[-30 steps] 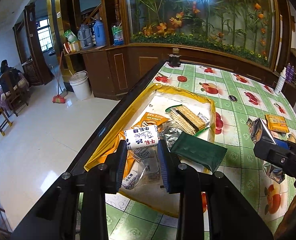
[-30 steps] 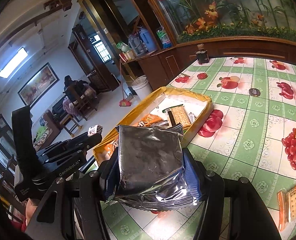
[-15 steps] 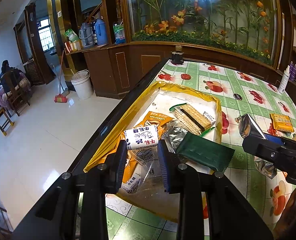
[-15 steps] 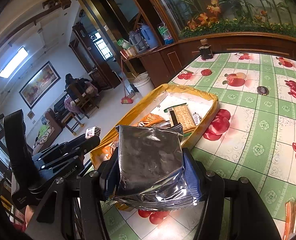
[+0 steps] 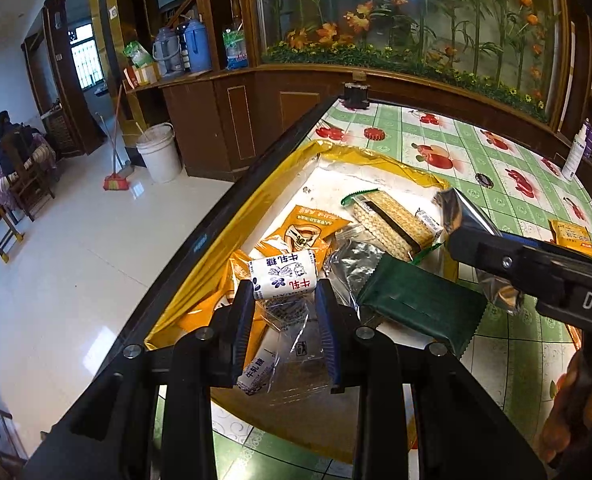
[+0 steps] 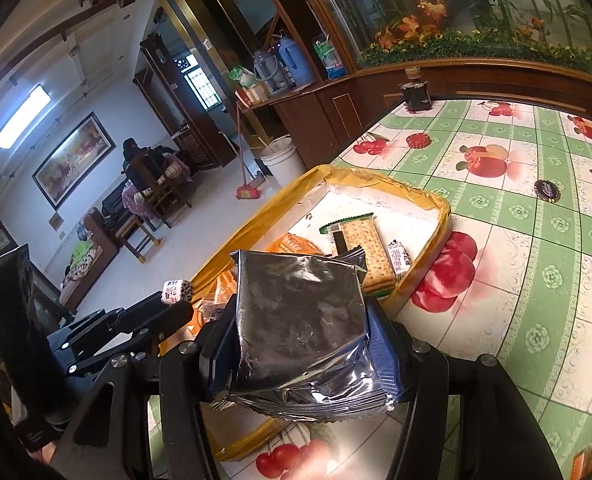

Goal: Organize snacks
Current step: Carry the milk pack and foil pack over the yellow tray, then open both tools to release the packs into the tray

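Left gripper (image 5: 284, 292) pinching a white milk candy (image 5: 283, 273) above the yellow tray (image 5: 395, 166), right gripper (image 6: 301, 340) clamping a silver foil packet (image 6: 296, 320) seemingly over the tray's near corner, cracker pack (image 6: 361, 250) lying inside.

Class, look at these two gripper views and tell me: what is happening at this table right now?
A person is sorting snacks into a yellow tray using two hand-held grippers. The left gripper is shut on a small white wrapped candy, held above the tray. The right gripper is shut on a silver foil packet at the tray's near end. A cracker pack, orange packets and a dark green packet already lie in it.
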Demonstrator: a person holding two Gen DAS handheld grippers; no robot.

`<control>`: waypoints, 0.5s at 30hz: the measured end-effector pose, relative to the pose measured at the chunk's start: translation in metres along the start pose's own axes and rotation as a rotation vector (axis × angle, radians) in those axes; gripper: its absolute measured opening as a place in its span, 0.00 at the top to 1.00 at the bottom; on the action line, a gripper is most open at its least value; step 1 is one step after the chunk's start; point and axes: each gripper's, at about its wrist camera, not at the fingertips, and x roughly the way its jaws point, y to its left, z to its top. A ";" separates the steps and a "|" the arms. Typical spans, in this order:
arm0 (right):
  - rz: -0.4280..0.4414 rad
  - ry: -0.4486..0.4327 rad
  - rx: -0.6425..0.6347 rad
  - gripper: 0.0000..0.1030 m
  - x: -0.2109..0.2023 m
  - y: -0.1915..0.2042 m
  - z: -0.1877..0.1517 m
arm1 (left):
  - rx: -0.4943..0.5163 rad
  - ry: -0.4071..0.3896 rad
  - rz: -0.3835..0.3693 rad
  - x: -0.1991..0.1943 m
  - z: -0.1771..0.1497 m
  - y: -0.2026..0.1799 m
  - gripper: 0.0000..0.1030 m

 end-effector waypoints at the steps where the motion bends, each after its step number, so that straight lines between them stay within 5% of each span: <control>1: -0.004 0.003 -0.003 0.43 0.002 0.000 0.001 | 0.000 0.006 -0.001 0.002 0.000 -0.001 0.72; 15: -0.077 0.038 -0.031 0.42 0.044 -0.006 0.018 | -0.019 0.059 0.002 0.023 -0.001 0.002 0.72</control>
